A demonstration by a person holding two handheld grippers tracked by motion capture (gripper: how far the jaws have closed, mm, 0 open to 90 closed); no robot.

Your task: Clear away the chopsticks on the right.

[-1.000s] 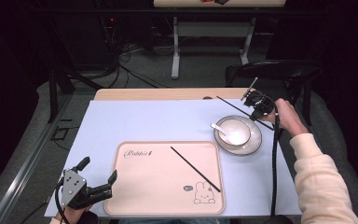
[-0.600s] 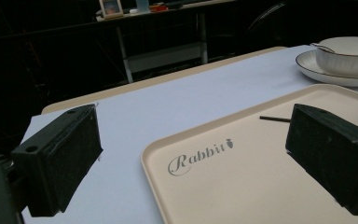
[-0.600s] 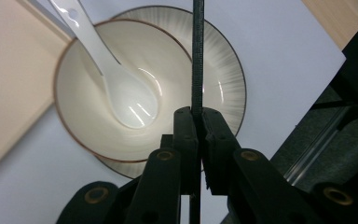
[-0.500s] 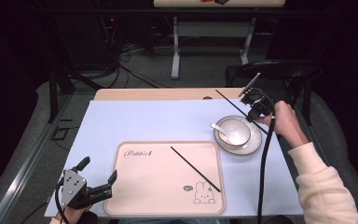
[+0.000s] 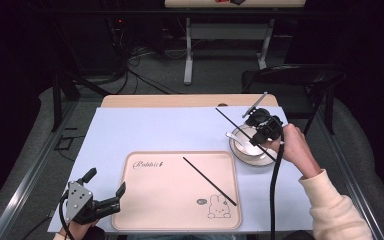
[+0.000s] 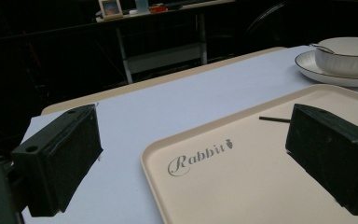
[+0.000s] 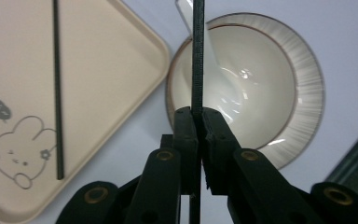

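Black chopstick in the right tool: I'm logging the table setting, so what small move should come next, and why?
Probably carry the thin black chopstick, clamped in the right tool above the white ceramic bowl, over to the beige rabbit-print tray and lay it beside the matching black chopstick already lying there.

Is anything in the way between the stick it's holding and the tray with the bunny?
Nothing visible. The right hand-held gripper holds its chopstick above the bowl, and the mat is bare up to the tray beside it.
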